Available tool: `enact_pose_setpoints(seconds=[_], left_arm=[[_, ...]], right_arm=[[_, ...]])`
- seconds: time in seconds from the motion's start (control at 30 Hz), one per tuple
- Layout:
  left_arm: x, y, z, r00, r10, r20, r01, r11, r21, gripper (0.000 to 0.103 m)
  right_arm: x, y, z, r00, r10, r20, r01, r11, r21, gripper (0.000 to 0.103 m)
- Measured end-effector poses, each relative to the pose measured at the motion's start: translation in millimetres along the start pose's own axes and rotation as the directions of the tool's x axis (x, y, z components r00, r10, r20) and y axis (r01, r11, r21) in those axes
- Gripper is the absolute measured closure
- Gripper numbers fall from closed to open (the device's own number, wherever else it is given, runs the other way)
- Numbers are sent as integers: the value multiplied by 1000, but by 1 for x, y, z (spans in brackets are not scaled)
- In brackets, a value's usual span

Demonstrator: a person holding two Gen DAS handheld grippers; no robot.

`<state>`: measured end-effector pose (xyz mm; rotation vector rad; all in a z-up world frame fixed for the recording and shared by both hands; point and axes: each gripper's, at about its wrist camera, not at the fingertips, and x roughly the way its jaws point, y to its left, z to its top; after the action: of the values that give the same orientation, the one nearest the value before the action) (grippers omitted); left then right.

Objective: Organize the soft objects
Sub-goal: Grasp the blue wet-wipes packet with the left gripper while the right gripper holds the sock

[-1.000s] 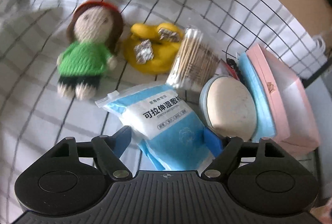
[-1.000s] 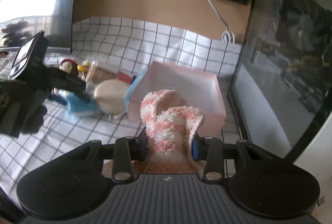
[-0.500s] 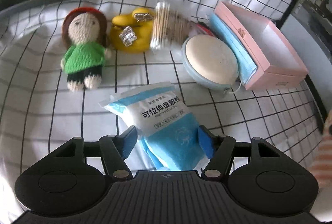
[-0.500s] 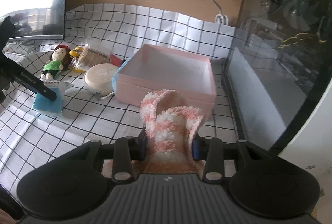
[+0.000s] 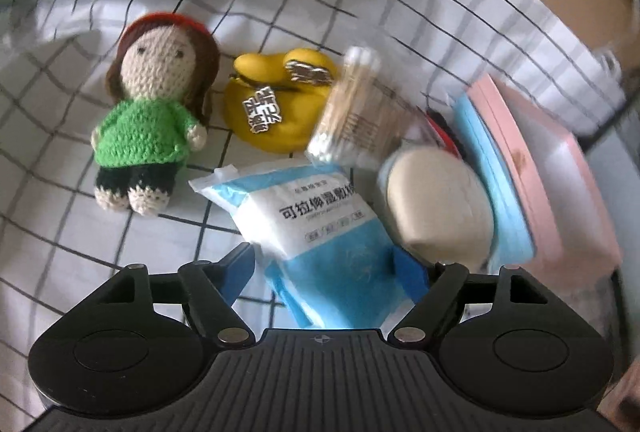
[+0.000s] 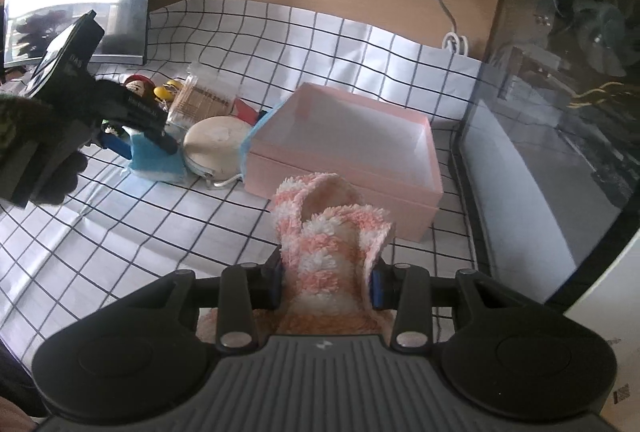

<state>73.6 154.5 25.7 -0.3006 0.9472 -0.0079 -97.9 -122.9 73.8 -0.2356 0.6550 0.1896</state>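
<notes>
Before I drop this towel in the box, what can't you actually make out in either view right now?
- Red item, left wrist view: mostly hidden behind the cotton swab pack and round pouch.
- Pink box floor, right wrist view: near part hidden by its front wall.
- Fluffy towel: lower end hidden by the right hand-held gripper.
- Blue packet small print: blurred.

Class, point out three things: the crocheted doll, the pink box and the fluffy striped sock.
crocheted doll (image 5: 144,135), left wrist view, on its green sweater.
pink box (image 6: 340,171), right wrist view, on its near side wall.
fluffy striped sock (image 6: 320,248), right wrist view, on its striped middle.
</notes>
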Motion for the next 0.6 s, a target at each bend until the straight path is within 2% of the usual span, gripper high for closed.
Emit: enact_pose_setpoints(seconds=[0.1, 0.2, 0.27, 0.4, 0.53, 0.6], left_arm=[[7, 9, 9, 1000, -25, -19, 23, 995, -101, 23], [10, 13, 14, 1000, -1, -14, -1, 990, -138, 24], [14, 13, 15, 1000, 16, -5, -17, 991, -135, 32], [15, 5, 13, 998, 57, 13, -57, 998, -39, 41], [-3, -3, -5, 999, 35, 33, -37, 997, 65, 41], [-20, -11, -18, 998, 43, 45, -49, 987, 151, 41]], right_arm=[[-2, -4, -4, 1000, -19, -4, 19, 1000, 7, 63], [1, -6, -8, 999, -31, -24, 31, 999, 32, 63], [3, -4, -10, 999, -32, -32, 33, 999, 40, 63], [2, -1, -11, 999, -39, -26, 40, 999, 35, 63], [-1, -8, -9, 998, -60, -16, 60, 997, 39, 63], [-4, -14, -9, 997, -79, -14, 79, 996, 47, 63]])
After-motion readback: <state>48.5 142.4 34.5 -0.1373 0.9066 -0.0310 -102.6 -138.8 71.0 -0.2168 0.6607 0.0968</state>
